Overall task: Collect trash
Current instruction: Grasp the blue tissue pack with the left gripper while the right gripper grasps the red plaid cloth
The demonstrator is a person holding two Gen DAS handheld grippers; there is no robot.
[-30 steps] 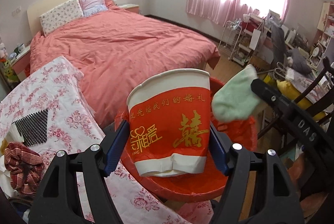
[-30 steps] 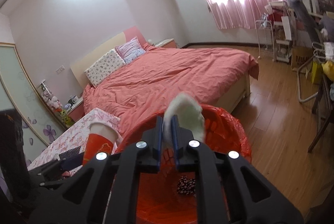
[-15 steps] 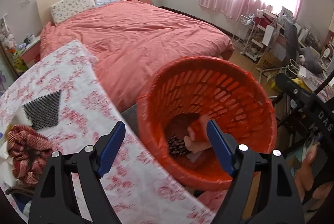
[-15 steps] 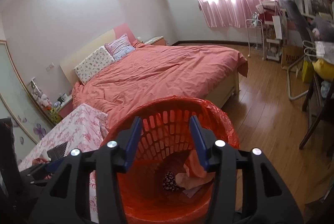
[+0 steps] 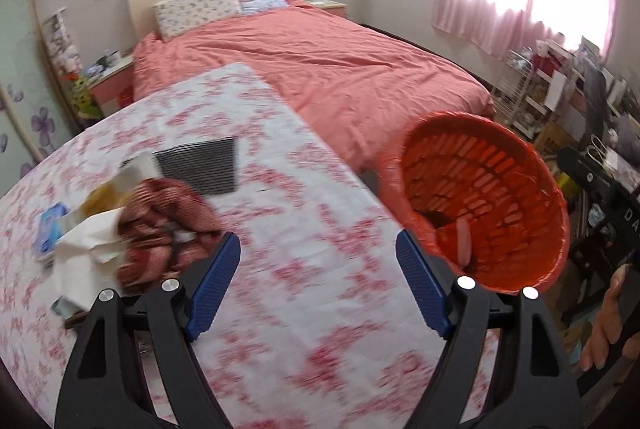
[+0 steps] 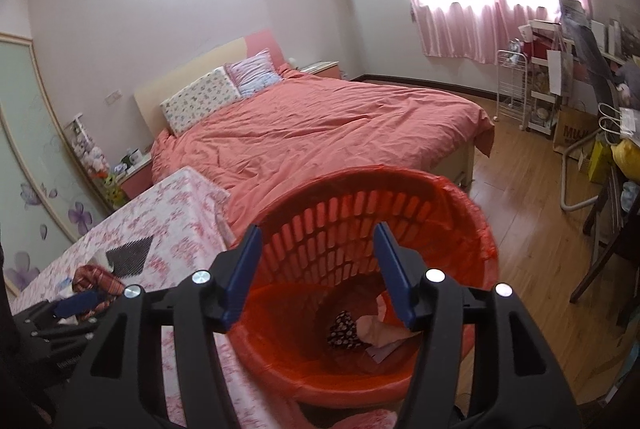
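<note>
One brown bag (image 6: 570, 131) by the shelves reads "MUJ".

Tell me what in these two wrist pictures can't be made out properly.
- Left view: pile of rubbish on the table is motion-blurred; single items uncertain.
- Left view: bin contents mostly hidden by its near wall.
- Right view: scraps in the bin partly hidden behind the right jaw.
- Right view: the pile is small, partly behind the other gripper.
</note>
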